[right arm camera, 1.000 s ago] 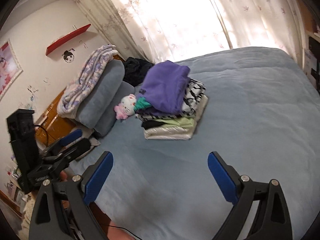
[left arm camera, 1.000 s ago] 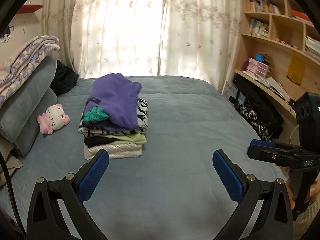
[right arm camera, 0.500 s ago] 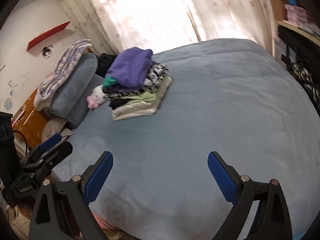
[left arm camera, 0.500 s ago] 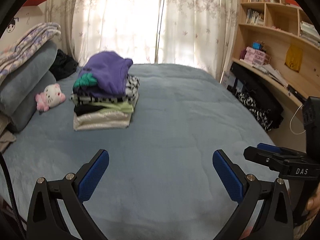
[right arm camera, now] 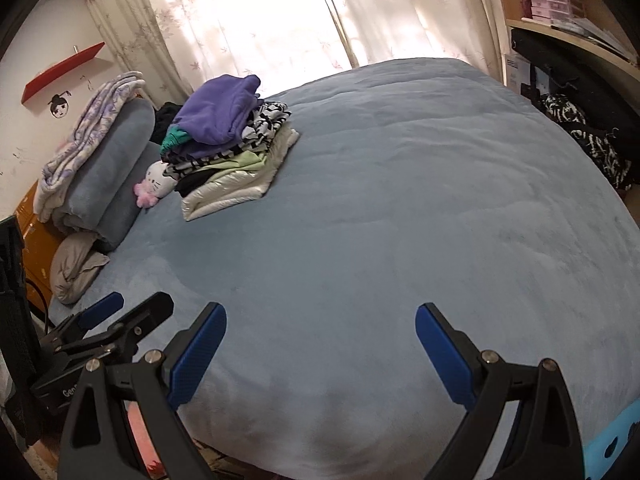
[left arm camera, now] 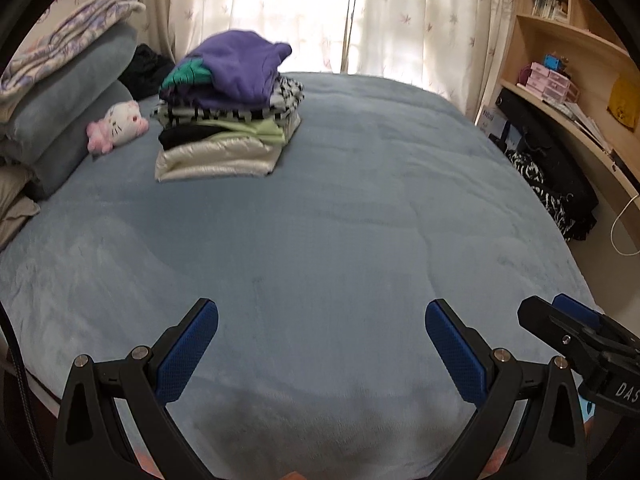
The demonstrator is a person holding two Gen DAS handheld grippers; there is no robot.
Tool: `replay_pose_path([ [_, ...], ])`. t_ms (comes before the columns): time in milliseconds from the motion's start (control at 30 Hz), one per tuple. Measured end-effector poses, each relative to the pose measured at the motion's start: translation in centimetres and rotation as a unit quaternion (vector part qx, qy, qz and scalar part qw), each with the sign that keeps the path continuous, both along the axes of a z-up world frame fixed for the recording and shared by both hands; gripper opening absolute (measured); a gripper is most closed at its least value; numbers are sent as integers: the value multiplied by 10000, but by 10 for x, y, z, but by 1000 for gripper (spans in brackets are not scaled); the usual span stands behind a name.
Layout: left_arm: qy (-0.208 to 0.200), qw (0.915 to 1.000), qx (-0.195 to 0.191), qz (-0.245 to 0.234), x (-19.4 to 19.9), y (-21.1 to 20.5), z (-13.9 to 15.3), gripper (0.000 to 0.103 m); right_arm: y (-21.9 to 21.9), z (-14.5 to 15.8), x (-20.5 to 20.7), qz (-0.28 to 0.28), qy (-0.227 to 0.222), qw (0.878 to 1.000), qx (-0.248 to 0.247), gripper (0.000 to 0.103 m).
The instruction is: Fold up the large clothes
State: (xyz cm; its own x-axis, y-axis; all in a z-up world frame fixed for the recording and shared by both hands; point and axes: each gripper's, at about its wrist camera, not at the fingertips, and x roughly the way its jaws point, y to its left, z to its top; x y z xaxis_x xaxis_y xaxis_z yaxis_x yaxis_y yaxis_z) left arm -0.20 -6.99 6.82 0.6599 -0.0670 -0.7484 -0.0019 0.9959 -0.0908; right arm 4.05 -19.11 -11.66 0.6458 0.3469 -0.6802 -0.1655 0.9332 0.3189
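Note:
A stack of folded clothes sits on the blue bed at the far left, with a purple garment on top. It also shows in the right wrist view. My left gripper is open and empty above the bed's near edge. My right gripper is open and empty, also above the near edge. The right gripper shows at the lower right of the left wrist view. The left gripper shows at the lower left of the right wrist view.
A white and pink plush toy lies left of the stack, next to grey pillows and a folded blanket. Dark and patterned clothes hang off the wooden shelves at the right. Curtains close the far side.
Both grippers have pulled back from the stack toward the bed's near edge, and both stay open and empty. The stack now looks farther away.

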Motion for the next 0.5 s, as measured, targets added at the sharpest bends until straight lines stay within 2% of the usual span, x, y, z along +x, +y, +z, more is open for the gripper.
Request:
replay_pose_path([
  [200,81,9999,-22,82,-4,3,-10,103,5,-7,-7,-36,-97,9995,-312,96],
  [500,32,9999,6,124,-8,8,-10,103,13,-5,-14,15,-263,9985,-472,96],
])
